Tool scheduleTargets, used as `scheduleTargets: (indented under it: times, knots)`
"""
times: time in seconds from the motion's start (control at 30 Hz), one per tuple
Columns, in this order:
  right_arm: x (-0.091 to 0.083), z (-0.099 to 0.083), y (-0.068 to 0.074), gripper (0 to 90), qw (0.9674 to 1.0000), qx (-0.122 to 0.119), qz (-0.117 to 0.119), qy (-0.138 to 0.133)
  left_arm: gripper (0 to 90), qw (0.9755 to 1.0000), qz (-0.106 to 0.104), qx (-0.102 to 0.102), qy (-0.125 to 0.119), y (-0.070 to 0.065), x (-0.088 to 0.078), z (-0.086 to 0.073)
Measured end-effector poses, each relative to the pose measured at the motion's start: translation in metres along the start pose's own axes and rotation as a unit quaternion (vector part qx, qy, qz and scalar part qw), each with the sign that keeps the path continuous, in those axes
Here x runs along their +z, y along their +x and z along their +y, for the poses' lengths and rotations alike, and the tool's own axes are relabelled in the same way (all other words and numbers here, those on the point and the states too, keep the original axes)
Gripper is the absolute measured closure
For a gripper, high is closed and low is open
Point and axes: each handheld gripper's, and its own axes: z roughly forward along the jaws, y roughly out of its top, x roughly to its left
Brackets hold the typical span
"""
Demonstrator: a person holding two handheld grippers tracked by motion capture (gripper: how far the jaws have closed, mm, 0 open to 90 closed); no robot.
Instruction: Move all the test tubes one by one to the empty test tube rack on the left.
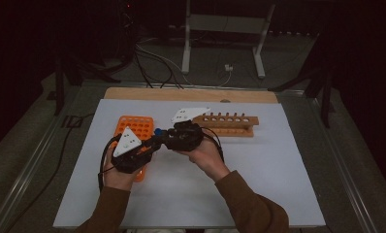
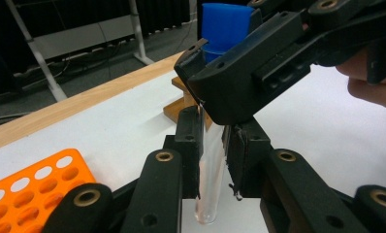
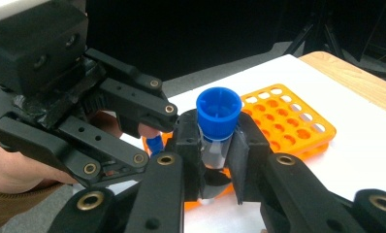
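at the centre of the high view both grippers meet over the white desk (image 1: 259, 184). the left gripper (image 2: 213, 160) is clamped on the clear lower body of a test tube (image 2: 211, 170), and the right gripper (image 3: 215, 155) is clamped just under its blue cap (image 3: 218, 109). the orange rack (image 1: 137, 127) lies just left of them, the wooden rack (image 1: 227, 124) to the upper right. bare desk spreads across the lower right toward the near edge.
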Motion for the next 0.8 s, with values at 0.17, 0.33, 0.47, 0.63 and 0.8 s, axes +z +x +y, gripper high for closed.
scheduleTargets:
  times: [0.17,0.33,0.47,0.63,0.8]
  knots:
    - [-0.01,-0.001,-0.007,48.1,0.9995,0.012,0.013,-0.026,77.5,0.9998,0.017,-0.005,0.0,0.005,-0.003,0.0]
    - [-0.026,-0.005,-0.02,24.5,0.9983,0.029,-0.029,-0.041,77.6,0.999,0.036,-0.023,-0.016,0.017,-0.014,0.0]
    - [-0.038,-0.016,-0.034,15.3,0.9957,0.046,-0.063,-0.048,77.7,0.9974,0.054,-0.037,-0.03,0.028,-0.025,0.0]
    - [-0.048,-0.032,-0.048,10.0,0.9925,0.053,-0.102,-0.041,77.7,0.9946,0.082,-0.046,-0.044,0.041,-0.04,-0.002]
    - [-0.056,-0.045,-0.053,4.9,0.9899,0.055,-0.126,-0.035,77.7,0.9909,0.11,-0.06,-0.048,0.057,-0.053,-0.01]
